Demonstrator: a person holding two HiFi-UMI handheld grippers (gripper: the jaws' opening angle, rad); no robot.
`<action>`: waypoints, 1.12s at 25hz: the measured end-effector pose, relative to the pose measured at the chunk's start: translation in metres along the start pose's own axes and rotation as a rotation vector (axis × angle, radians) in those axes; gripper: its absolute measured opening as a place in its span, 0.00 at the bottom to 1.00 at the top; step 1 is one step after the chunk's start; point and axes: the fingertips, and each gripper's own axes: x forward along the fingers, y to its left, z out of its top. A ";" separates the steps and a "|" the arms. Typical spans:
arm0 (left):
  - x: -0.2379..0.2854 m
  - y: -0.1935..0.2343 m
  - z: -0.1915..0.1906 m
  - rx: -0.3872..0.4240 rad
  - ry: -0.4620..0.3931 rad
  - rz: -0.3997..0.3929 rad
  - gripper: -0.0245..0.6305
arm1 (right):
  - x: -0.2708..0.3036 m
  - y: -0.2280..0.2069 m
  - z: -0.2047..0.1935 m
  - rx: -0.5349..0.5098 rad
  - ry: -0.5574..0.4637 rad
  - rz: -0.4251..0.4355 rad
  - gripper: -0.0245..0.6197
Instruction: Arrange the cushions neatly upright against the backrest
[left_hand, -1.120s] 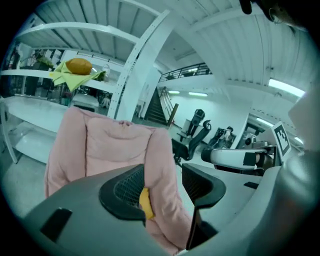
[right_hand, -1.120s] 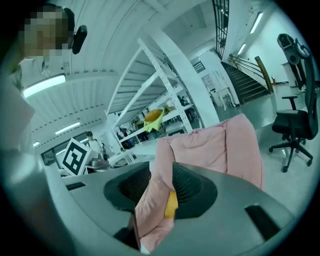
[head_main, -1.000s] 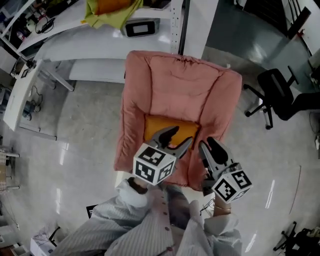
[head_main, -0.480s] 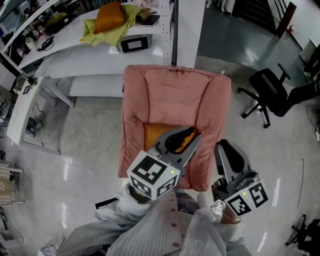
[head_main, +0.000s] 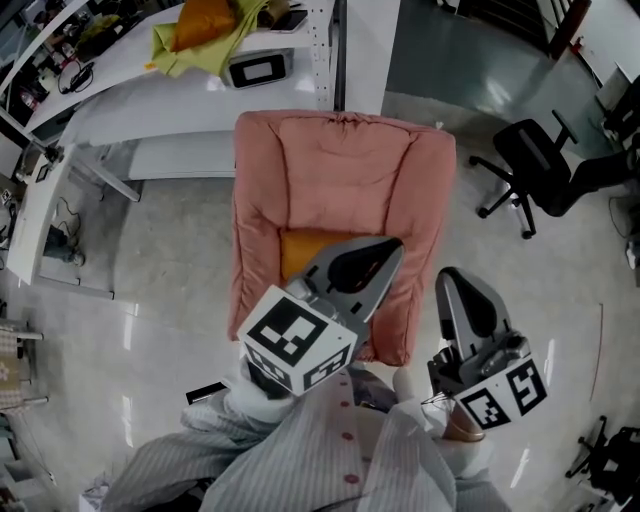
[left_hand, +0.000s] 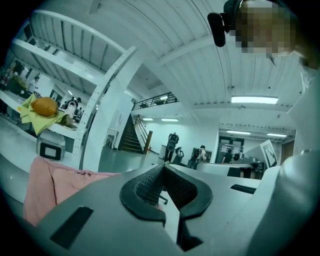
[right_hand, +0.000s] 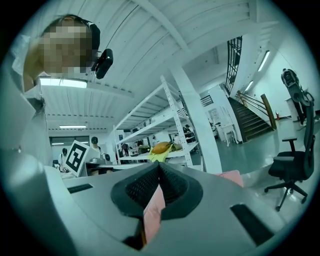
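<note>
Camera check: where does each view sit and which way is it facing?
Head view: on the person's head, facing steeply down at the pink armchair and orange cushion on its seat; left tool, right tool and sleeves show.
Left gripper view: on the left tool, facing level along its jaws, just closed on nothing, toward stairs; head camera upper right.
Right gripper view: on the right tool, level along jaws just closed, empty; office chair right, head camera upper left.
Shared: both gripper views see the shelf's orange item and the armchair.
</note>
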 end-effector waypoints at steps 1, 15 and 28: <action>0.001 0.001 0.000 0.002 0.004 -0.002 0.05 | 0.000 -0.001 0.000 -0.004 0.002 -0.001 0.06; 0.014 -0.002 -0.012 0.003 0.044 -0.039 0.05 | -0.002 -0.012 -0.007 -0.016 0.032 -0.039 0.06; 0.013 -0.003 -0.011 0.011 0.039 -0.042 0.05 | -0.003 -0.007 -0.011 -0.026 0.052 -0.035 0.06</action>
